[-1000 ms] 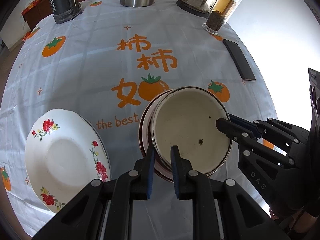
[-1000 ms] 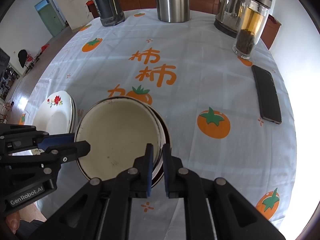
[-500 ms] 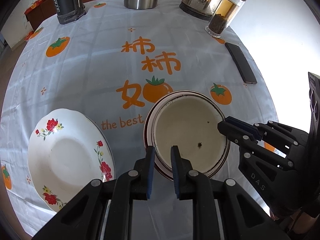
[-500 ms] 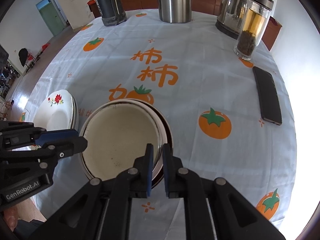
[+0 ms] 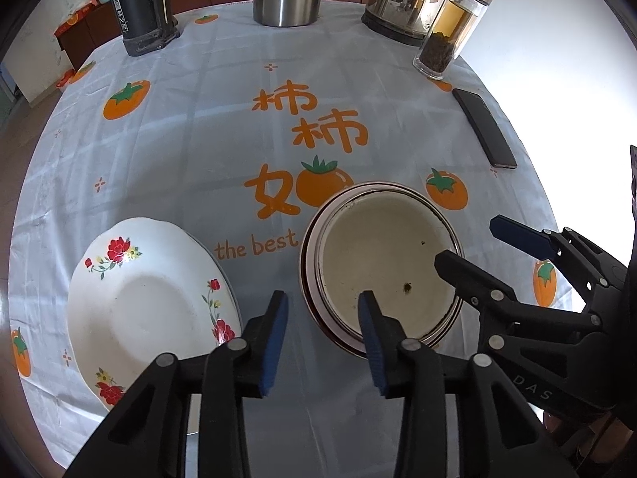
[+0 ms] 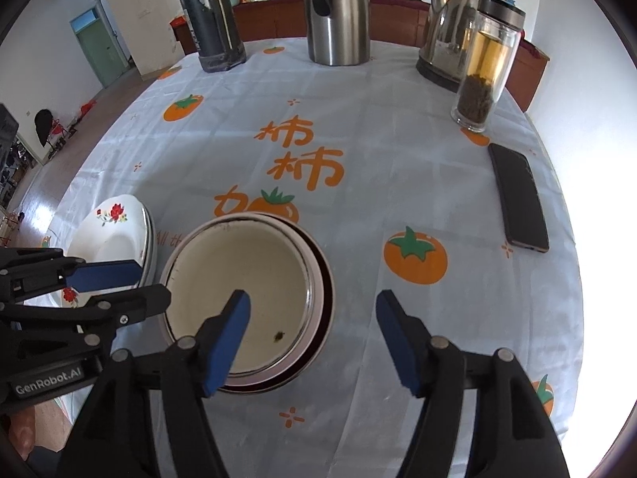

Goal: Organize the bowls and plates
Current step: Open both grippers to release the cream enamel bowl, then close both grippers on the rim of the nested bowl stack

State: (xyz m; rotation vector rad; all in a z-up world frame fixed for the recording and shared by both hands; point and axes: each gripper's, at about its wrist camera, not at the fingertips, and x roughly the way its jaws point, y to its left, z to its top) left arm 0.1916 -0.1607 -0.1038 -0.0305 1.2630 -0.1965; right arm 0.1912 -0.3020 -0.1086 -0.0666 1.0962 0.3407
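Enamel bowl released into the stack

Both the left gripper and right gripper have let go, jaws opening, empty; the enamel bowl now sits nested on the desk beside the floral plates.

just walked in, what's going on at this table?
A person with two handheld tools is organizing dishes. The cream bowl sits nested in another bowl on the tablecloth. Both the left tool and the right tool are opening, each straddling the rim without pressing it. The floral plates sit stacked alongside.
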